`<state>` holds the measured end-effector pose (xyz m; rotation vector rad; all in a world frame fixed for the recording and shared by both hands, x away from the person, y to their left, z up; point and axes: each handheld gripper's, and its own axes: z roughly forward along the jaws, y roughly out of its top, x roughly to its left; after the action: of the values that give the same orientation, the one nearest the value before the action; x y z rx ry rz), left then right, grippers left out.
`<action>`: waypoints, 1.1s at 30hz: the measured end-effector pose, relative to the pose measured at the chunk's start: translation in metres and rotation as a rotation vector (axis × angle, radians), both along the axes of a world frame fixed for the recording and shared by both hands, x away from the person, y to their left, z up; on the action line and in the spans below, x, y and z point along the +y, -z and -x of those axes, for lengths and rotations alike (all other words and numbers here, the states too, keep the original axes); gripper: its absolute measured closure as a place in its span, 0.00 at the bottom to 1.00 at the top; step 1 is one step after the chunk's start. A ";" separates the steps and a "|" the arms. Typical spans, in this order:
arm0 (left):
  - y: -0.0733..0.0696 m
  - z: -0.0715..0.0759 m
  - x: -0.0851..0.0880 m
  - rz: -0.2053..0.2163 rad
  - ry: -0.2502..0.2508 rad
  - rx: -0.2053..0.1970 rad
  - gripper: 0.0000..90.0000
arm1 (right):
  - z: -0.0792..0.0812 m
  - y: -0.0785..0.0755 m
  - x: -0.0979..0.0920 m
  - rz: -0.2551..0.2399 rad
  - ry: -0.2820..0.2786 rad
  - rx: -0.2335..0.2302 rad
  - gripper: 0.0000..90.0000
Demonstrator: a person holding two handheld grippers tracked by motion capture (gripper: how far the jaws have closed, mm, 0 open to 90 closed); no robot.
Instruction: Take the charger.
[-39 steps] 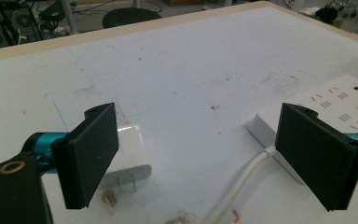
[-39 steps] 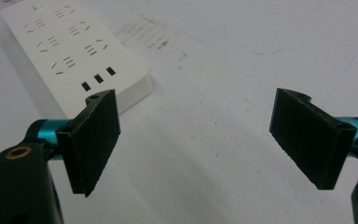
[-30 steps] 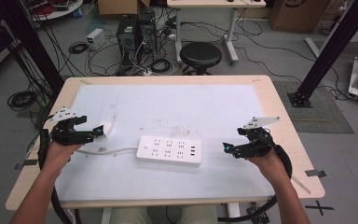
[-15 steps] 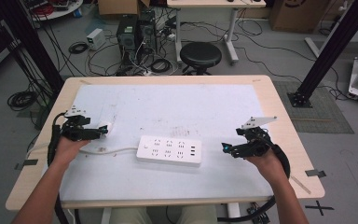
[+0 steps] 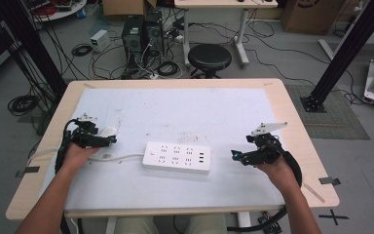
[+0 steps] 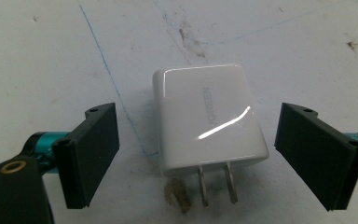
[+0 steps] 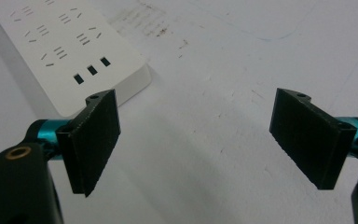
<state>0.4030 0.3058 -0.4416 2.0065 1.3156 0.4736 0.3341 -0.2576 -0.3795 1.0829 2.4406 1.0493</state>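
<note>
At nine o'clock on the table, the left gripper (image 6: 198, 158) straddles the white charger (image 6: 207, 119), jaws apart and just starting to close, pads not touching. Next: squeeze, lift, carry toward the power strip (image 5: 176, 157).

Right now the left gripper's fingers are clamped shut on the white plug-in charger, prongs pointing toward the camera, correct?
Not clamped. The left gripper view shows the left gripper open, its fingers apart from the white plug-in charger lying between them on the table; they have just been closing. The prongs do point toward the camera.
</note>
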 end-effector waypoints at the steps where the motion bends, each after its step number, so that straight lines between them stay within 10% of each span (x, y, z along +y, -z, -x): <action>1: 0.001 0.000 -0.001 -0.002 0.002 0.003 0.19 | 0.001 0.000 0.000 0.001 0.004 0.006 0.18; 20: 0.000 0.006 -0.001 -0.019 -0.031 -0.012 0.47 | 0.000 0.002 -0.002 -0.002 0.007 0.012 0.18; 33: -0.020 0.029 -0.011 0.091 -0.011 -0.094 0.47 | 0.001 0.002 -0.002 -0.015 -0.007 0.011 0.18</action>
<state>0.3740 0.2953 -0.4219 1.8808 1.2686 0.4986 0.3331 -0.2596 -0.3814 1.0884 2.4509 1.0676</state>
